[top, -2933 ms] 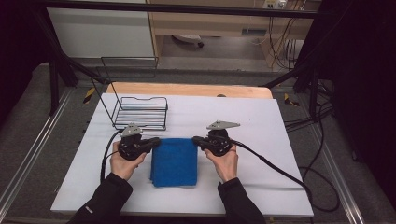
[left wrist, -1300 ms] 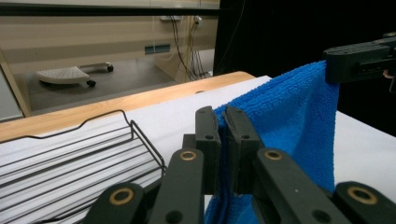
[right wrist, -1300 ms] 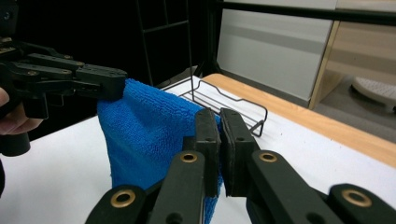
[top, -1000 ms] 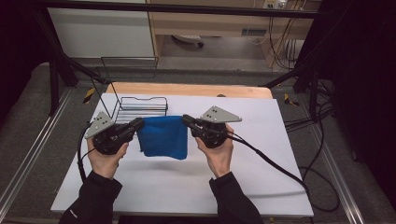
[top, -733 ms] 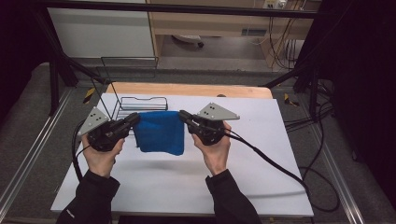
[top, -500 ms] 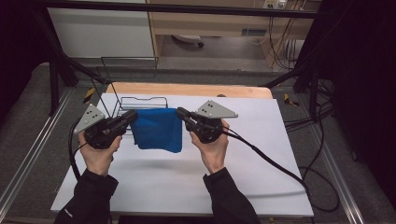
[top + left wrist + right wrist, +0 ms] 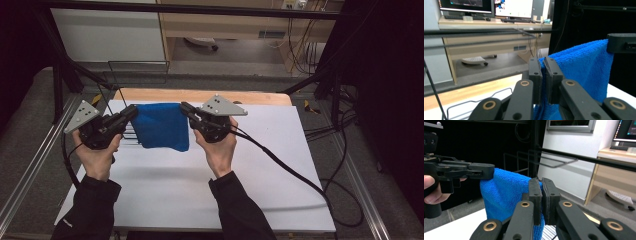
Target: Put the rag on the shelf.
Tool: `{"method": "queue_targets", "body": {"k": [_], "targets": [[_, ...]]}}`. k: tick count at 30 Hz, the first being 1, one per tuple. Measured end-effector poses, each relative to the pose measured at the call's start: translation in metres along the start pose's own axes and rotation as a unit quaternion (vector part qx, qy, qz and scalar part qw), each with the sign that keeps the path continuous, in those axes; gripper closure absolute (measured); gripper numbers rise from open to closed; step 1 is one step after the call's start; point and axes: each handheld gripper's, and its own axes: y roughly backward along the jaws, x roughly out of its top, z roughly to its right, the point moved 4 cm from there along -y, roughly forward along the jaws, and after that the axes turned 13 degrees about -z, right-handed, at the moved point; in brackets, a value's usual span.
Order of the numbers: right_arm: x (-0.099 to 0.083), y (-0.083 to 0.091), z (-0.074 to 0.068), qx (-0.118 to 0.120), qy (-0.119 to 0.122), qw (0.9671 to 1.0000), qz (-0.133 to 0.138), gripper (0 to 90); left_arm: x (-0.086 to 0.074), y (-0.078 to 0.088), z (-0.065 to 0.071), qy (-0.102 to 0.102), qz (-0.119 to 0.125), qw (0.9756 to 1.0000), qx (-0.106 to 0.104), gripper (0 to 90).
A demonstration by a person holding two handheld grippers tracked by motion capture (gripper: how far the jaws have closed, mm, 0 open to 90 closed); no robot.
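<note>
1. A folded blue cloth (image 7: 162, 126) is held off the white table (image 7: 200, 190), stretched between two hand-held grippers, its lower edge hanging free above the tabletop.
2. The left gripper (image 7: 131, 113) is pinched onto the cloth's upper corner at about 9 o'clock of the cloth; in the left gripper view the jaws are pressed together with the cloth's edge (image 7: 574, 72) caught between them.
3. The right gripper (image 7: 186, 109) is clamped onto the opposite upper corner, at about 3 o'clock of the cloth; in the right gripper view the jaws are closed on blue fabric (image 7: 504, 192).
4. In the right gripper view the other gripper (image 7: 484, 172) is seen at 10 o'clock, biting the far corner.
5. A black wire rack (image 7: 125, 135) is partly hidden behind the cloth and the left gripper, at 9 o'clock of the cloth's lower half.
6. A wooden board (image 7: 200, 96) lies along the table's far edge, at 12 o'clock of the cloth.
7. Black cables (image 7: 285, 162) are trailed from the right gripper across the table toward 4 o'clock.
</note>
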Motion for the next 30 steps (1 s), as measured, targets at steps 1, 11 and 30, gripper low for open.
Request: {"method": "queue_targets", "body": {"k": [1,11,30], "targets": [[0.005,-0.001,-0.001,-0.003,0.005,1.0000,0.002,87.2,0.002,0.001,-0.001,0.000,0.004,1.0000,0.001,84.6],[0.028,-0.010,-0.006,-0.007,0.014,0.9998,0.015,87.2,0.021,0.008,-0.015,0.004,0.023,0.9996,0.016,84.6],[0.060,-0.021,-0.010,-0.016,0.027,0.9989,0.035,87.3,0.056,0.019,-0.033,-0.001,0.062,0.9975,0.034,84.7]]}}
